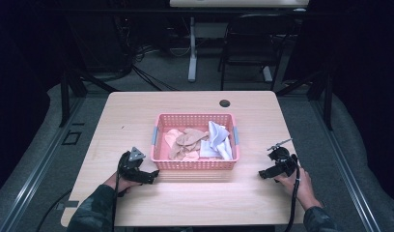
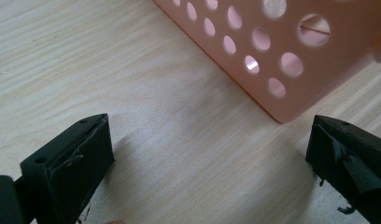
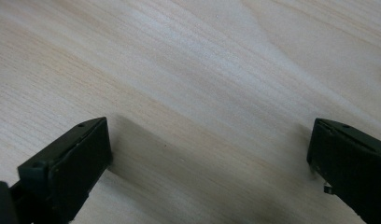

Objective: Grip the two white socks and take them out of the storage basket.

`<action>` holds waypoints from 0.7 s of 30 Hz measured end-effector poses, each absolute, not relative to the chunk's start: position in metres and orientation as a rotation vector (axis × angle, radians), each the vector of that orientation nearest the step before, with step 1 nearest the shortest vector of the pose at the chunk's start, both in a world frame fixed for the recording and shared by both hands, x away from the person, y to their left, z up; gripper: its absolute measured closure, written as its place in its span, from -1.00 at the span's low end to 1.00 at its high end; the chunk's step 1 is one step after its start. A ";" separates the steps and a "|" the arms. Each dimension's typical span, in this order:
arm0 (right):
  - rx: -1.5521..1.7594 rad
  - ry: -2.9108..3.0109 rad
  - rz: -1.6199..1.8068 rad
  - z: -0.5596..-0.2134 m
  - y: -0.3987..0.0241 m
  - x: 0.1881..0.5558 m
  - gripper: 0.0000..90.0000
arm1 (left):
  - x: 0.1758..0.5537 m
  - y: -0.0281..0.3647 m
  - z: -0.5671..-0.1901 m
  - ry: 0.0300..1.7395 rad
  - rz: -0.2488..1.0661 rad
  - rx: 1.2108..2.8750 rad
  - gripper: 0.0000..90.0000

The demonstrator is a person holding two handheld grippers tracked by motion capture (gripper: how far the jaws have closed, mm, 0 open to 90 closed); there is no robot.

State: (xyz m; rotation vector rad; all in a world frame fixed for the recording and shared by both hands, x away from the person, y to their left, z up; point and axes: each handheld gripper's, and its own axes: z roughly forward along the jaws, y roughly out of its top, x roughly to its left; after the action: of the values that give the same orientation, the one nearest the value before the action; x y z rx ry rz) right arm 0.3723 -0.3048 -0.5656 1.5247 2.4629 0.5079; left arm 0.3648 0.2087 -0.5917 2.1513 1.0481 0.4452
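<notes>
A pink perforated basket (image 1: 195,165) stands in the middle of the light wood table (image 1: 137,111). Inside lie several beige cloths (image 1: 185,140) and a white cloth (image 1: 217,140). My left gripper (image 1: 154,176) rests low on the table just left of the basket's near left corner, held by a hand in a camouflage sleeve. Its jaws stand wide apart with bare wood between them (image 2: 209,163), and the basket's perforated wall (image 2: 272,51) is close ahead. My right gripper (image 1: 262,174) sits near the table's right front, also open over bare wood (image 3: 209,158).
A round cable hole (image 1: 225,103) lies near the table's far edge. Beyond the table stand a dark chair (image 1: 253,38) and a white desk leg (image 1: 192,53) on a grey floor, with cables (image 1: 137,53) trailing there.
</notes>
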 end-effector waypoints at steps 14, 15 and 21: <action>1.503 2.481 0.509 -0.565 -0.305 0.373 -1.00 | 0.364 0.209 -0.592 1.050 0.444 2.150 -0.99; 1.503 2.480 0.502 -0.565 -0.305 0.373 -1.00 | 0.365 0.209 -0.592 1.050 0.444 2.150 -0.99; 1.508 2.469 0.508 -0.565 -0.303 0.376 -1.00 | 0.365 0.209 -0.592 1.050 0.444 2.150 -0.99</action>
State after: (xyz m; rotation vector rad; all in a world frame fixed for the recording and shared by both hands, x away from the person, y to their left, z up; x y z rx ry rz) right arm 0.3758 -0.3028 -0.5654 1.5077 2.4688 0.5082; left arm 0.3645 0.2085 -0.5917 2.1503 1.0499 0.4438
